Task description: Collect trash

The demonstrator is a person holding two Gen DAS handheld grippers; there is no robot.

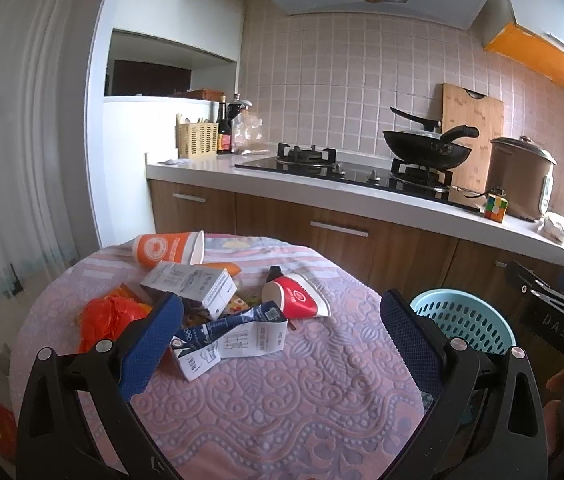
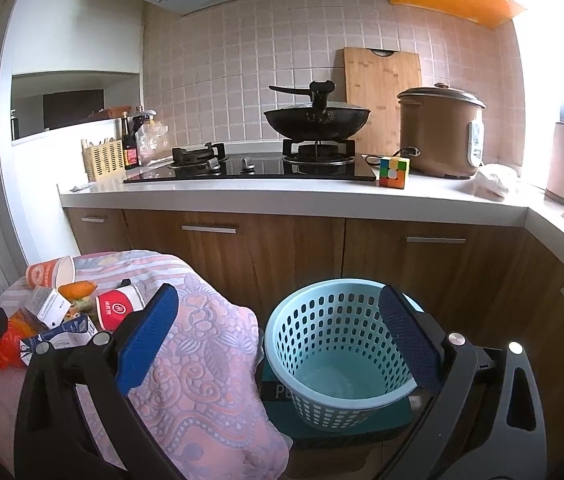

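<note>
We hold both grippers released. The left gripper [image 1: 282, 328] hovers above the pink embossed tablecloth [image 1: 282, 392]; the crumpled blue-and-white milk carton [image 1: 228, 338] lies at 11 o'clock of centre — long axis running 8 to 2 o'clock. The red paper cup [image 1: 296, 296] lies tipped, mouth toward 9 o'clock. The right gripper [image 2: 278, 332] frames the empty light-blue perforated plastic basket [image 2: 338, 344].

Blk gripper [image 1: 282, 332] frames, blue textured pads [image 1: 150, 344], silver screws [image 1: 457, 343]
</note>
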